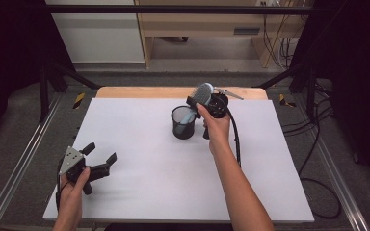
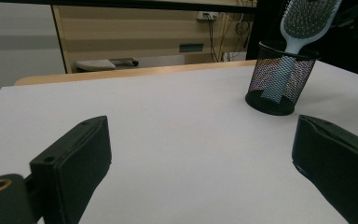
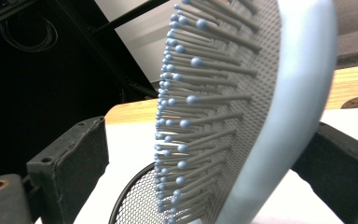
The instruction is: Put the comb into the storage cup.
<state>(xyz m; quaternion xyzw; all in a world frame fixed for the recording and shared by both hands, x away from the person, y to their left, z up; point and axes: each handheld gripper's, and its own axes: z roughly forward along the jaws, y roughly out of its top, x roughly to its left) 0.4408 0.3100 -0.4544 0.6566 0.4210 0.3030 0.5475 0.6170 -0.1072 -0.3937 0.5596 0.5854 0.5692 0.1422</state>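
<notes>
Standing handle-down in a black mesh cup (image 1: pixel 183 122), a pale blue hairbrush (image 1: pixel 202 94) leans toward the right gripper (image 1: pixel 203 102). The cup sits on the white table (image 1: pixel 164 173), a little past the middle and toward the far edge. In the high view the brush head rises above the cup's rim and tilts to the right, up against the front of the right gripper, which a hand holds just beside the cup.

In the right gripper view the brush head (image 3: pixel 242 112) stands between the two black jaws, bristles facing the left jaw, smooth back toward the right jaw. A clear gap shows between the left jaw and the bristle tips. On the other side the back of the brush lies close to the right jaw; I cannot tell whether it touches. The jaws stand wide and do not squeeze the brush. The rim of the cup (image 3: pixel 135 196) shows below the bristles.

The left gripper (image 1: pixel 99 160) is near the front left corner of the table, well apart from the cup, held in the person's left hand. Its jaws are spread wide with nothing between them, only bare table. In the left gripper view the cup (image 2: pixel 279 79) and the brush (image 2: pixel 303 23) show far off at upper right, the handle visible through the mesh.
</notes>
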